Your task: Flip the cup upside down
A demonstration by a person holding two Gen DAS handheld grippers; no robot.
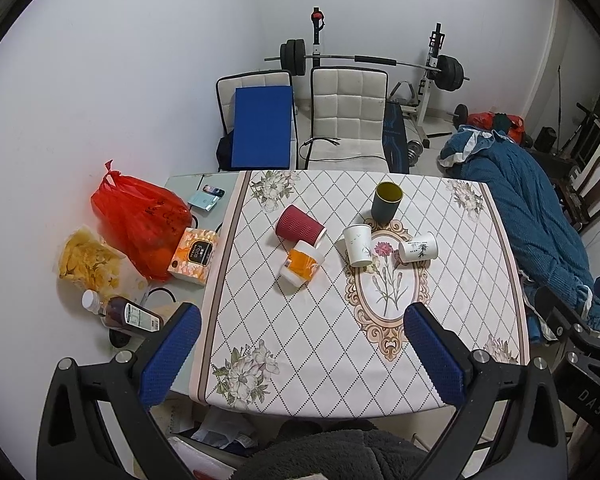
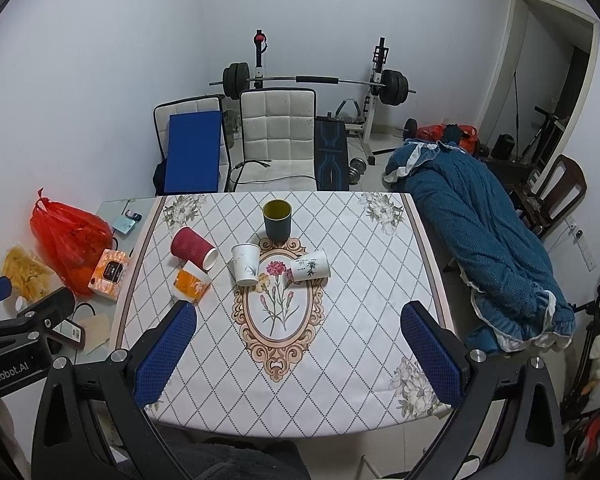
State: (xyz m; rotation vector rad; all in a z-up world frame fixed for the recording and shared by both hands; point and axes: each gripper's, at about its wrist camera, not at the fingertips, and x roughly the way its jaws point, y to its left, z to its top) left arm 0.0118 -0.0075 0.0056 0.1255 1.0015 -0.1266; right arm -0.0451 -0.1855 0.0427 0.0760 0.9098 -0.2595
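Observation:
Several cups sit mid-table on a patterned cloth. A dark grey cup (image 1: 387, 202) (image 2: 277, 219) with a yellow inside stands upright at the back. A white paper cup (image 1: 358, 245) (image 2: 246, 263) stands upright. Another white cup (image 1: 418, 247) (image 2: 310, 267), a red ribbed cup (image 1: 299, 223) (image 2: 193, 249) and an orange-labelled cup (image 1: 301, 266) (image 2: 191, 283) lie on their sides. My left gripper (image 1: 302, 354) and right gripper (image 2: 298, 352) are both open and empty, held above the table's near edge, well short of the cups.
Left of the cloth lie a red plastic bag (image 1: 140, 220), a tissue box (image 1: 194, 256), a bag of chips (image 1: 86, 260) and a brown bottle (image 1: 126, 314). White chairs (image 1: 346, 116) stand behind the table. A blue blanket (image 2: 488, 236) lies to the right.

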